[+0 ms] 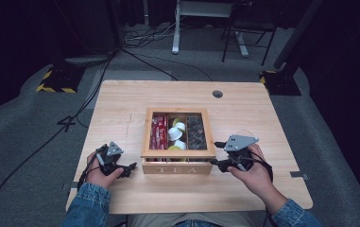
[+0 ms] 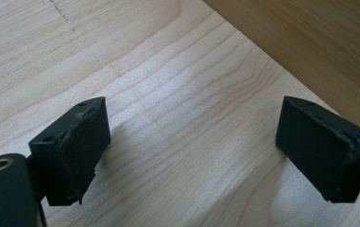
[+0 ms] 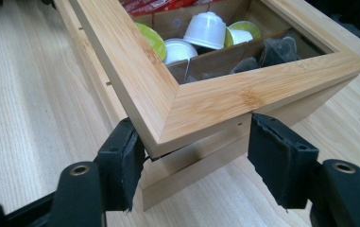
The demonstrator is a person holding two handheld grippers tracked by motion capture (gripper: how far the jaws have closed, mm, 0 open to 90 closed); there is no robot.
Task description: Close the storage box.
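Straddling the tea box lid (image 3: 225, 94) corner at lower centre, our right gripper (image 3: 194, 156) sits spread, left gripper (image 2: 192, 156) spread too; an off-corner pinch could slip, dropping it.

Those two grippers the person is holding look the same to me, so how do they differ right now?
The right gripper straddles a corner of the tea box's windowed lid, which looks slightly raised; the left gripper has bare table between its jaws. The right one reaches the box; the left one sits just beside it. Both are open, with black padded jaws.
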